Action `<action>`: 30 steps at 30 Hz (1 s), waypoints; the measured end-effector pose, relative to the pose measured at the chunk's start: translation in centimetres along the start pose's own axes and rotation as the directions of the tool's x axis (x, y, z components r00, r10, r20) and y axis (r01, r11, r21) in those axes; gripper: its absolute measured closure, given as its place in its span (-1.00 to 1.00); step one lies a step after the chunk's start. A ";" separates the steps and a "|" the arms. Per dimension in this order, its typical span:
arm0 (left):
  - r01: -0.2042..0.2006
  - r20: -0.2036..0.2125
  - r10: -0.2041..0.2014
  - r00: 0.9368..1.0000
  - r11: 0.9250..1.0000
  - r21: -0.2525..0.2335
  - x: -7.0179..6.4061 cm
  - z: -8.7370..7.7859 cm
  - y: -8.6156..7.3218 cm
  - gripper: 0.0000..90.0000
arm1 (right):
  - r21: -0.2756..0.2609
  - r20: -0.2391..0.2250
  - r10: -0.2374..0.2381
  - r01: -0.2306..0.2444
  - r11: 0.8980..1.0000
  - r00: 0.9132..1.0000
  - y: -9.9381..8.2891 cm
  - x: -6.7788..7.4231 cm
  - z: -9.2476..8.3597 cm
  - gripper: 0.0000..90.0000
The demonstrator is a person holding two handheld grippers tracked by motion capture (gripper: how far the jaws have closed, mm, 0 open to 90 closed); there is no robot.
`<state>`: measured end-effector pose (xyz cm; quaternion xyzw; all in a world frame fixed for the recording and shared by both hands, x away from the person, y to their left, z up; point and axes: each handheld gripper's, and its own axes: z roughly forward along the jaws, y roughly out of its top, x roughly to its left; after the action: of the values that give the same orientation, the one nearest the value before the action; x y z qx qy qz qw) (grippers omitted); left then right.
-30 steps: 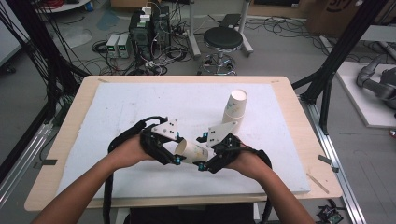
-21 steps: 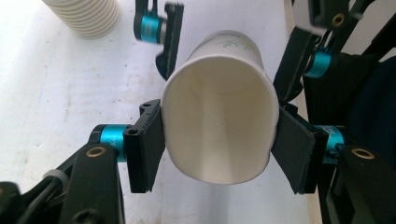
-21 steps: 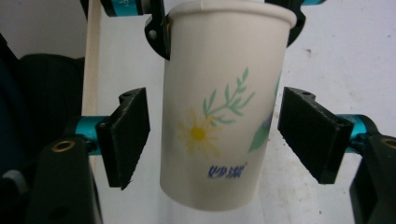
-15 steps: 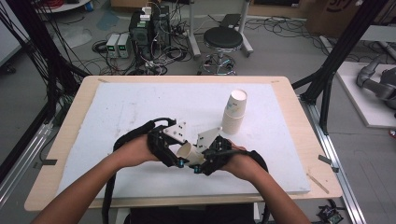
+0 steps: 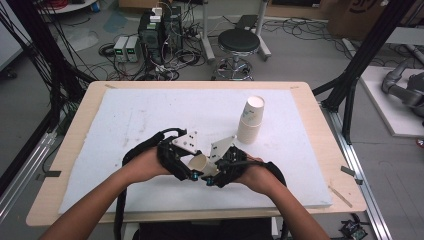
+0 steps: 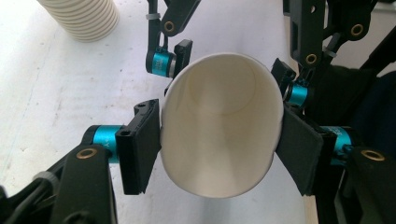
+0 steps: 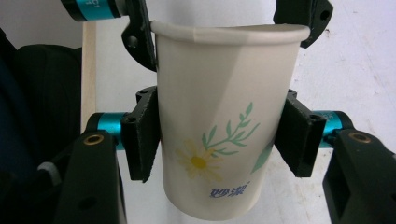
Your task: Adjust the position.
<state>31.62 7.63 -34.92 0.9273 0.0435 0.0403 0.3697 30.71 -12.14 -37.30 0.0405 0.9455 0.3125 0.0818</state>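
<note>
A white paper cup [image 5: 200, 162] with a daisy print [image 7: 201, 161] lies on its side, held between both grippers above the white mat near the table's front. My left gripper [image 6: 219, 154] looks into the cup's open mouth. Its pads [image 6: 140, 149] still touch the rim on both sides, though its jaws have just been opening a little. My right gripper [image 7: 219, 140] has just closed, and its pads [image 7: 142, 140] press on the cup's sides lower down. From above, the left gripper [image 5: 192, 172] and the right gripper [image 5: 212, 175] meet at the cup.
A tall stack of paper cups [image 5: 251, 120] stands upright on the mat [image 5: 150, 115], behind and to the right of the hands; it is also in the left gripper view [image 6: 79, 18]. The wooden table edge [image 5: 200, 212] runs just below the forearms. A stool [image 5: 239, 42] and electronics sit beyond the table.
Both hands drew closer together and shifted slightly toward the front edge. The right gripper's jaws closed onto the cup that the left gripper was holding.
</note>
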 end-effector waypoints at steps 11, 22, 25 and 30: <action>0.100 -0.052 -0.118 0.992 0.958 -0.269 0.3 -1.7 -2.9 -0.56 | -0.080 0.040 0.115 -0.112 0.991 0.993 -2.3 -0.8 -2.2 -0.15; 0.186 -0.110 -0.278 0.954 0.840 -0.509 0.2 -1.9 -7.1 -0.60 | -0.310 0.084 0.259 -0.222 0.924 0.962 -7.1 -0.6 -4.5 -0.18; 0.190 -0.128 -0.308 0.943 0.812 -0.552 0.0 -1.5 -8.0 -0.60 | -0.369 0.096 0.282 -0.229 0.901 0.955 -8.3 -0.4 -4.8 -0.18; 0.174 -0.180 -0.347 0.920 0.776 -0.607 -0.3 -1.1 -9.4 -0.60 | -0.433 0.121 0.320 -0.240 0.869 0.940 -9.7 -0.2 -4.9 -0.18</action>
<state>30.74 15.19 -40.60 0.7393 0.2105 0.1310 0.6261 29.75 -22.78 -39.21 0.1890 0.8301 0.5078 0.1316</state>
